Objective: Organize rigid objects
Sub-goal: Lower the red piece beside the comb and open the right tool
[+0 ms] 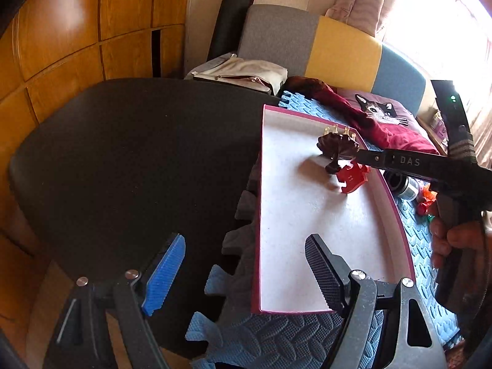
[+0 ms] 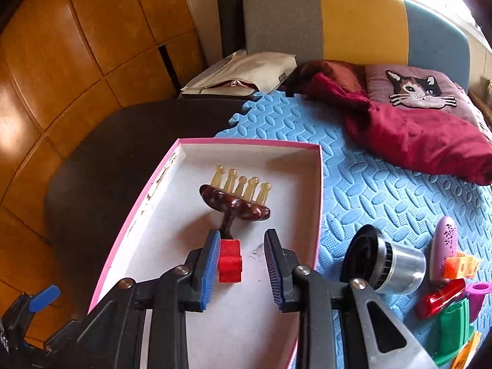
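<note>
A dark desk [image 1: 123, 160] fills the left of the scene, with wooden wall panels [image 1: 61, 46] behind it. The left gripper [image 1: 243, 273] hangs over the desk's right edge and the near left corner of a pink-rimmed white box [image 1: 307, 230]; its jaws stand wide apart with nothing between them.

Inside the box, toward its far end, a dark brown massage comb [image 2: 236, 203] with pale yellow prongs lies on the white floor. A red puzzle piece [image 2: 230, 259] sits just near of the comb's handle. The right gripper [image 2: 241, 261] is over the box, its jaws partly parted around the red piece: the piece lies beside the left pad, and a clear gap shows on the right side, so it is not clamped.

The box rests on a blue foam mat [image 2: 369, 184]. Right of the box lie a black and silver lens [image 2: 387, 264], a purple oval case [image 2: 442, 249] and small coloured plastic parts [image 2: 452, 301]. Far right, a cat cushion [image 2: 421, 92] sits behind a crimson cloth [image 2: 415, 141].
</note>
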{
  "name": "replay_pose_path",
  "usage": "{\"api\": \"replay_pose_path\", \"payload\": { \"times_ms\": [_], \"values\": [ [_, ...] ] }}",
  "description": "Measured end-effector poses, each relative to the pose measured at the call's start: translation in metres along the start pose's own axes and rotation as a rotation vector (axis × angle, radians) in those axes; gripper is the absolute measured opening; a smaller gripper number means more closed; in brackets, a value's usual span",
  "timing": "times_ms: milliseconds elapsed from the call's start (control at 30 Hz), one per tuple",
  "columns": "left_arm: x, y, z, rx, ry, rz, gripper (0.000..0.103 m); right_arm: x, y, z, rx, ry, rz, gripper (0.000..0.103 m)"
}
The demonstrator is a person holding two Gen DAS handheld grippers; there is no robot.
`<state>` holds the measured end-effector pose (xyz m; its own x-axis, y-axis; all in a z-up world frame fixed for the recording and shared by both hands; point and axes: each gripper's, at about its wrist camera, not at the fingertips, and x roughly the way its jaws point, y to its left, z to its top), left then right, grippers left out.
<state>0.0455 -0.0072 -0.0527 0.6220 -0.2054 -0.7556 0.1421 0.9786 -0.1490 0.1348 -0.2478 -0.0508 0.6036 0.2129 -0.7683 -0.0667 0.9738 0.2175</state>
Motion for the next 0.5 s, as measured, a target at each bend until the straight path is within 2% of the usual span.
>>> {"api": "replay_pose_path", "payload": {
  "times_ms": [133, 500],
  "values": [
    [0.0, -0.001, -0.002, -0.001, 0.004, 0.004, 0.081, -0.005, -0.008, -0.003, 0.036, -0.01, -0.002, 0.033],
    [-0.01, -0.002, -0.002, 0.004, -0.015, 0.017, 0.081, -0.025, -0.012, -0.017, 0.066, -0.029, -0.006, 0.034]
  ]
}}
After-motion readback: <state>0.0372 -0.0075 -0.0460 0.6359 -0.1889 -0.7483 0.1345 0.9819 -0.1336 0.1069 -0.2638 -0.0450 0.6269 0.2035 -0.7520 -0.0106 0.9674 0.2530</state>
